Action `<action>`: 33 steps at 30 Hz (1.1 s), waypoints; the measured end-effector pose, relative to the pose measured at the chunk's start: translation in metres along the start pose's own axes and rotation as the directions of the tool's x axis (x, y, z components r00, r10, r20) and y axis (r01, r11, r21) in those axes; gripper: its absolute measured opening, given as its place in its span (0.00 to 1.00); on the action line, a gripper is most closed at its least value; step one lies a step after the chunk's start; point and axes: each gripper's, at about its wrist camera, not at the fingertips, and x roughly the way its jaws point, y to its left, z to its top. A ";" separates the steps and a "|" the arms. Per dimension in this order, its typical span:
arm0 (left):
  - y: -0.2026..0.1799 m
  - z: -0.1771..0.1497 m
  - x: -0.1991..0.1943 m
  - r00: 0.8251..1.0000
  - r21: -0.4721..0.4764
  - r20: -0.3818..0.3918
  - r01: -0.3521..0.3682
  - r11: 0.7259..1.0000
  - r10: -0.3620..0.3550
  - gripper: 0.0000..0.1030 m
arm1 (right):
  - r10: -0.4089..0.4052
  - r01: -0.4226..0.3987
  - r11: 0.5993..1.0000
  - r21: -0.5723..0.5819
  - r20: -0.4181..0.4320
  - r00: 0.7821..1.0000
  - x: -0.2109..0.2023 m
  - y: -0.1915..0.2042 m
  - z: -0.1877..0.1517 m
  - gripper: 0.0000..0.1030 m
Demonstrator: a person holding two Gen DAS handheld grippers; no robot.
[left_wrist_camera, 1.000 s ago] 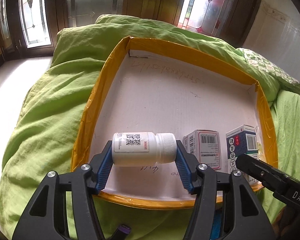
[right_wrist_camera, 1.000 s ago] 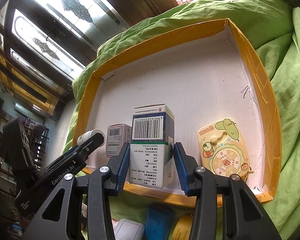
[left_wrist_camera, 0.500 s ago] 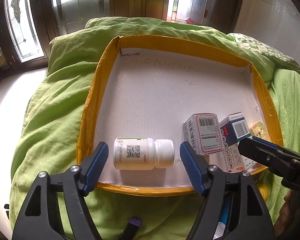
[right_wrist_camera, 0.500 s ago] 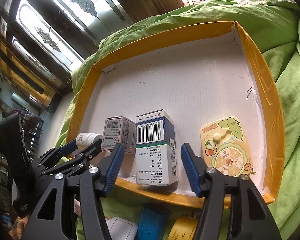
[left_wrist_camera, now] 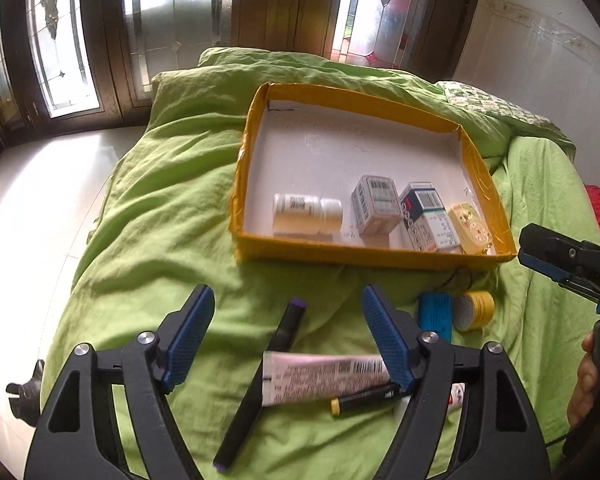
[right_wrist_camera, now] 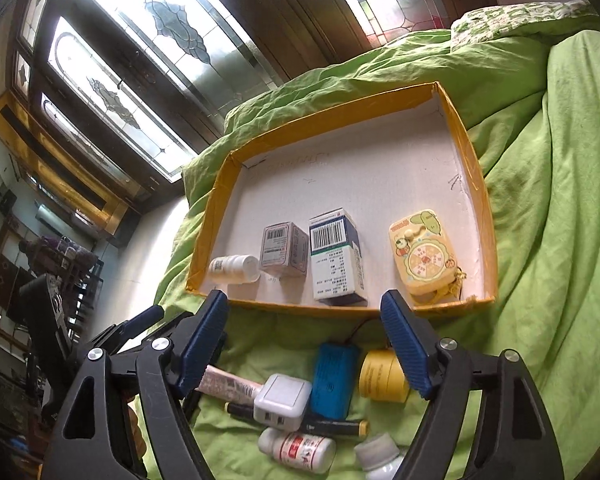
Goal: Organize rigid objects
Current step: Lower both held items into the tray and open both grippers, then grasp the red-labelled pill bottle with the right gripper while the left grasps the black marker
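Left wrist view: left gripper [left_wrist_camera: 286, 332], jaws wide apart, nothing gripped, above green bedding [left_wrist_camera: 160, 216]. Below and between the fingers: black marker with purple cap [left_wrist_camera: 288, 326], pink-and-white tube [left_wrist_camera: 324, 376], thin pen with yellow end [left_wrist_camera: 360, 398]. Just right: blue box [left_wrist_camera: 436, 316] touching yellow jar [left_wrist_camera: 474, 310]. Beyond: yellow-walled cardboard tray [left_wrist_camera: 252, 152] with white pill bottle [left_wrist_camera: 306, 214] lying on its side, grey carton [left_wrist_camera: 376, 204], blue-and-white medicine carton [left_wrist_camera: 428, 216], yellow cartoon case [left_wrist_camera: 470, 228], all in a row along the near wall. Far right edge: right gripper [left_wrist_camera: 560, 264], a person's hand [left_wrist_camera: 590, 384] below it.

Right wrist view: right gripper [right_wrist_camera: 306, 344], jaws still widening, empty. Beneath: white charger plug [right_wrist_camera: 282, 402], red-labelled white bottle [right_wrist_camera: 300, 448], white cap [right_wrist_camera: 376, 446], near edge, partly cut off.
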 end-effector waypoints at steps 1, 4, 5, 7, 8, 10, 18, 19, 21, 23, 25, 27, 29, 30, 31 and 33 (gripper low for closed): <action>0.003 -0.009 -0.004 1.000 -0.023 -0.002 0.002 1.000 -0.002 0.78 | 0.004 -0.004 1.000 0.002 -0.005 1.000 -0.004 0.001 -0.006 0.72; 0.011 -0.034 -0.008 1.000 -0.079 -0.023 0.008 0.997 -0.010 0.79 | 0.008 -0.008 1.000 0.013 -0.040 0.999 -0.012 0.002 -0.022 0.73; 0.011 -0.039 -0.008 0.999 -0.094 -0.038 0.012 0.996 -0.015 0.79 | 0.010 -0.009 1.000 0.015 -0.055 0.998 -0.013 0.002 -0.027 0.73; 0.012 -0.047 -0.009 0.997 -0.122 -0.060 0.032 0.992 -0.040 0.79 | 0.005 -0.004 1.000 0.011 -0.080 0.997 -0.017 0.000 -0.038 0.73; 0.010 -0.049 -0.012 0.997 -0.123 -0.055 0.047 0.991 -0.055 0.79 | -0.001 0.002 1.000 0.005 -0.089 0.996 -0.018 0.000 -0.043 0.73; 0.002 -0.052 -0.020 0.997 -0.101 -0.036 0.059 0.993 -0.063 0.79 | -0.010 0.008 1.000 -0.012 -0.107 0.994 -0.022 -0.001 -0.055 0.73; 0.005 -0.057 -0.019 0.999 -0.133 -0.026 0.029 0.991 -0.032 0.79 | 0.016 -0.028 0.998 -0.058 -0.208 0.978 -0.004 0.006 -0.094 0.66; 0.008 -0.057 -0.021 1.000 -0.145 -0.015 0.017 0.989 -0.019 0.79 | 0.017 -0.033 0.997 -0.067 -0.224 0.974 0.002 0.010 -0.099 0.65; 0.013 -0.057 -0.022 1.000 -0.164 0.000 0.005 0.987 -0.005 0.79 | -0.016 -0.005 0.996 -0.086 -0.242 0.970 0.013 0.017 -0.109 0.64; 0.016 -0.057 -0.021 1.000 -0.172 0.001 -0.001 0.985 0.001 0.79 | -0.063 0.044 0.996 -0.083 -0.244 0.968 0.022 0.020 -0.114 0.64; 0.017 -0.057 -0.018 1.000 -0.173 -0.005 -0.002 0.985 0.001 0.79 | -0.087 0.069 0.994 -0.084 -0.240 0.967 0.031 0.022 -0.114 0.64; 0.016 -0.057 -0.016 1.000 -0.169 -0.012 -0.001 0.986 -0.001 0.79 | -0.099 0.081 0.993 -0.082 -0.245 0.964 0.042 0.024 -0.113 0.64; 0.014 -0.058 -0.014 1.000 -0.161 -0.019 -0.004 0.987 0.001 0.79 | -0.098 0.082 0.994 -0.072 -0.254 0.962 0.054 0.026 -0.114 0.65; 0.014 -0.058 -0.013 1.000 -0.156 -0.025 -0.009 0.988 0.005 0.79 | -0.117 0.097 0.991 -0.091 -0.250 0.961 0.058 0.029 -0.114 0.65; 0.013 -0.058 -0.011 0.999 -0.149 -0.034 -0.020 0.989 0.015 0.79 | -0.132 0.108 0.988 -0.110 -0.248 0.960 0.062 0.032 -0.115 0.65; 0.011 -0.058 -0.006 0.997 -0.121 -0.056 -0.063 0.991 0.056 0.79 | -0.159 0.125 0.982 -0.144 -0.254 0.954 0.068 0.034 -0.116 0.56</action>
